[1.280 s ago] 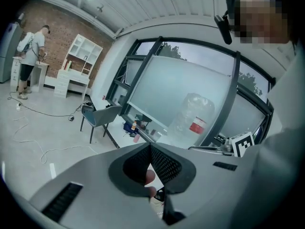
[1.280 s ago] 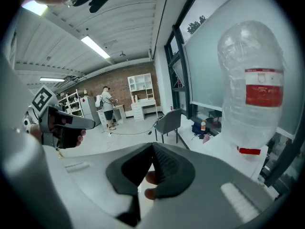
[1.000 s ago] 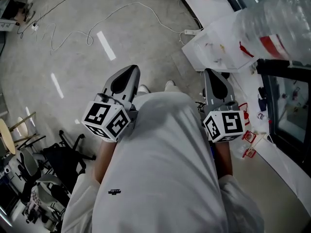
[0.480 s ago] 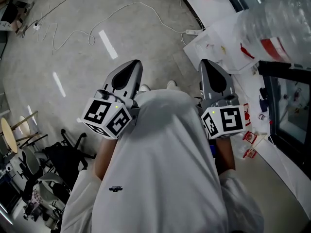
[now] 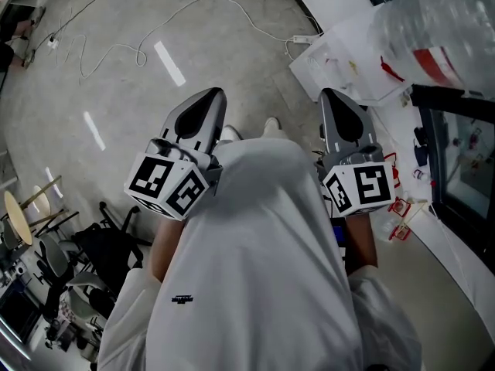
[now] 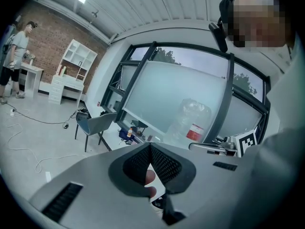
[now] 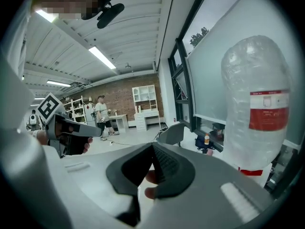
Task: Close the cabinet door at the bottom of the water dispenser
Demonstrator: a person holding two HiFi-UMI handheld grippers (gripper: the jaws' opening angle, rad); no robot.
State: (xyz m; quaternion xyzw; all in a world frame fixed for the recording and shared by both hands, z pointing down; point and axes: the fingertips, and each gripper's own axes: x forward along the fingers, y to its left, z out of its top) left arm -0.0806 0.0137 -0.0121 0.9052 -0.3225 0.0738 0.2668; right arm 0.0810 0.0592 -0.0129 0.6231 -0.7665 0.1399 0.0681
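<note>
Head view, looking steeply down a white shirt front: the left gripper [image 5: 210,93] and the right gripper [image 5: 334,93] are held side by side at the waist, pointing out over the floor [image 5: 116,83]. Each gripper view shows its ribbed jaws brought together at the tips with nothing caught between them.

The water dispenser [image 5: 456,103] stands off to the person's right, with its big clear water bottle [image 5: 437,22] and red label on top. Below it, at the right edge, is a dark-framed glass panel [image 5: 464,168], which I take for the cabinet door standing out (I can't make out its hinge side or how far it is swung). Neither gripper is near it.

A door like that should be light and stiff and swing easily. I'd nudge it with closed jaw tips on the frame at the free edge, not on the pane, which may be fragile and slick. A hard shove could rock the bottle.

The floor is smooth, pale and glossy, with ceiling lights mirrored in it. A white cable [image 5: 124,49] loops across it, and office chairs [image 5: 93,253] crowd the lower left. The gripper views show a brick back wall, white shelving, tall windows and a person standing far off.
</note>
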